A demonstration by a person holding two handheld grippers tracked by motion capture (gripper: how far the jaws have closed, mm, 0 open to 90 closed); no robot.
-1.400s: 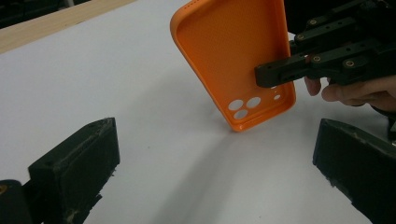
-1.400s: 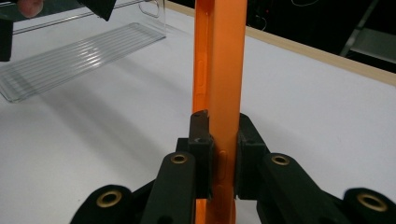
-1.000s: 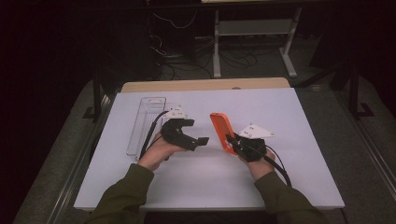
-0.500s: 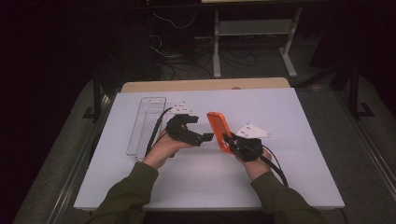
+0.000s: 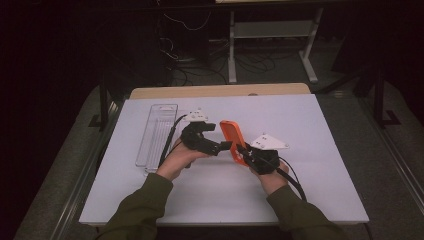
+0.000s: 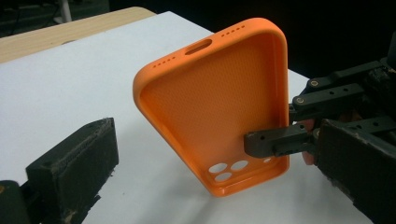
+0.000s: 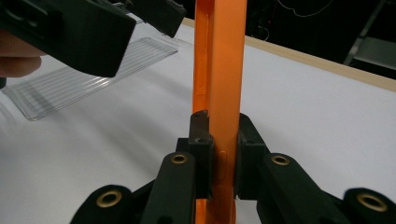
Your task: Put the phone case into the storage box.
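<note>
The soft orange silicone phone case (image 5: 233, 141) stands nearly upright above the middle of the white table (image 5: 325, 150), its hollow inside turned toward the left gripper (image 5: 220, 146). The right gripper (image 7: 219, 154) pinches the case's side edge near the camera cut-outs, one pad inside, one outside. The left gripper's jaws are spread apart, empty, its tips just beside the case. A clear plastic tray (image 5: 156, 132) lies well to the left.

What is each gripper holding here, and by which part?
The right gripper clamps the orange phone case by one long side edge. The left gripper is open beside it, holding nothing.
</note>
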